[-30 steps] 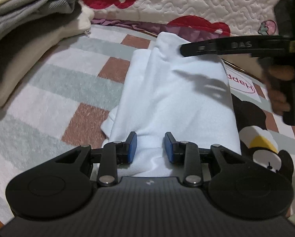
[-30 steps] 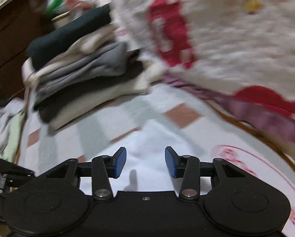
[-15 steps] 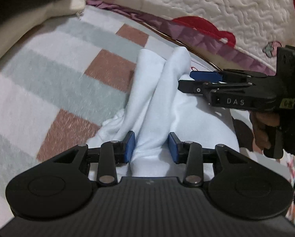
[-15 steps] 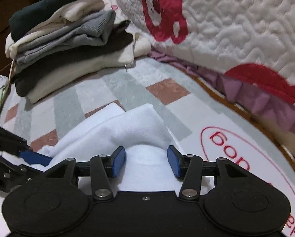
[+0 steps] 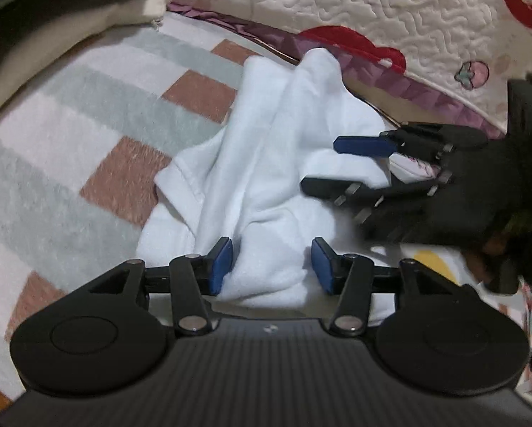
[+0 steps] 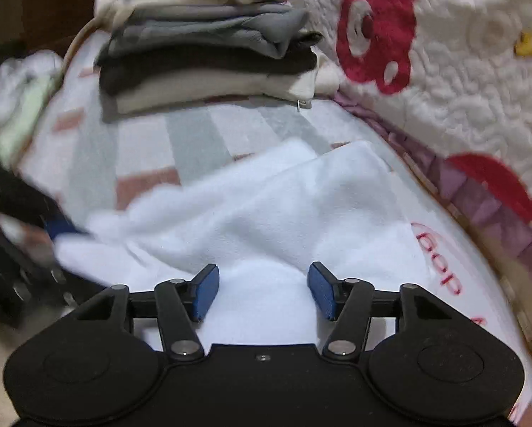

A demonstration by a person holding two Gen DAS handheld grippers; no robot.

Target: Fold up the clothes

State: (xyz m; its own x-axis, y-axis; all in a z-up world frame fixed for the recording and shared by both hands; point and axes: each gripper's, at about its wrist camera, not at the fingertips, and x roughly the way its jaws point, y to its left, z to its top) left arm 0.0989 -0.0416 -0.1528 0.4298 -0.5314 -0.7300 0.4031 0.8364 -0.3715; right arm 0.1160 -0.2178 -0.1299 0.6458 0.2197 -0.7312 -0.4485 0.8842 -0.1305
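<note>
Left gripper (image 5: 271, 261) opening, white garment (image 5: 266, 163) between

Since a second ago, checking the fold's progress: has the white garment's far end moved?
Yes. In the left wrist view the white garment has bunched into ridges, and its far end now lies nearer the purple quilt border.

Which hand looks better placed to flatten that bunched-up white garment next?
Probably the left. The left gripper has the raised ridge of the white garment between its opening jaws; the right gripper, also opening, sits over a flatter part.
</note>
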